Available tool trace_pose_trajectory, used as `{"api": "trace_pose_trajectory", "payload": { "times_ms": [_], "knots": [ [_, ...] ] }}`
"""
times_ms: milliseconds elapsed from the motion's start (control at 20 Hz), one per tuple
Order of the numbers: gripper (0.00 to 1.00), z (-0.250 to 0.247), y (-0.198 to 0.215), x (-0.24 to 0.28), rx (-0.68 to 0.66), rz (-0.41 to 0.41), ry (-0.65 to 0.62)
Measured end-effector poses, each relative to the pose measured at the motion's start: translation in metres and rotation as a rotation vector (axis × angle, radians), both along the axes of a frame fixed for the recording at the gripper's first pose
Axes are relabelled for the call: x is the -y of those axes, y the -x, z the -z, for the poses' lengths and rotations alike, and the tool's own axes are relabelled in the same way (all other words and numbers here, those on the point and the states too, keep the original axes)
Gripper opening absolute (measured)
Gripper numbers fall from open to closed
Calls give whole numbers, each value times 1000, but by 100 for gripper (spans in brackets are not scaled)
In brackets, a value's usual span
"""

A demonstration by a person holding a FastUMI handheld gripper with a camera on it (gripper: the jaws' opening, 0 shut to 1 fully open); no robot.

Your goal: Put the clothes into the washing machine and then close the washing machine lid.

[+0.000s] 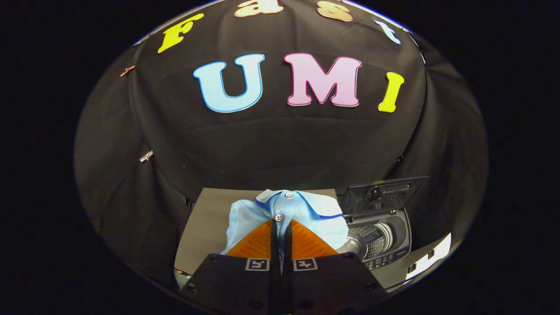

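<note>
From where I'm driving this, the leftmost stuff is just the black cloth wall with a couple of small clips (146, 155) pinned to it, nothing fancy. Below that is the bare tan table (205, 227), which runs out from under the claw toward the wall.

Dead centre is my claw (280, 225), and it's pinched down to a thin slit, with both fingers squeezing the front of a light blue shirt (315, 214) right along its button strip. One button sits just past the fingertips (262, 236), another higher up at the collar, which has a darker blue trim. The fabric bulges out on either side of the fingers and hangs a bit lower on the left.

Just right of the shirt is the little top-loading washing machine (385, 240) on the table, touching or nearly touching the shirt's edge, can't tell which. Its lid (383, 194) is flipped up and leaning back, so the shiny metal drum (369, 240) is open to see. Behind it is more black cloth.
</note>
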State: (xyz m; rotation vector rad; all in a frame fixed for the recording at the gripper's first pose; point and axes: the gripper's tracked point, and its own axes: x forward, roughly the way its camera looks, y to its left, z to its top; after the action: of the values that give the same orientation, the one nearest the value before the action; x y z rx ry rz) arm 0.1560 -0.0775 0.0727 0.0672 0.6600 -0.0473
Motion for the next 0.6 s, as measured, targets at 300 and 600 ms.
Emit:
{"api": "trace_pose_trajectory", "payload": {
  "times_ms": [300,600],
  "knots": [
    [5,-31,1,79,57,33,-5],
    [5,-37,-1,167,64,88,51]
  ]
}}
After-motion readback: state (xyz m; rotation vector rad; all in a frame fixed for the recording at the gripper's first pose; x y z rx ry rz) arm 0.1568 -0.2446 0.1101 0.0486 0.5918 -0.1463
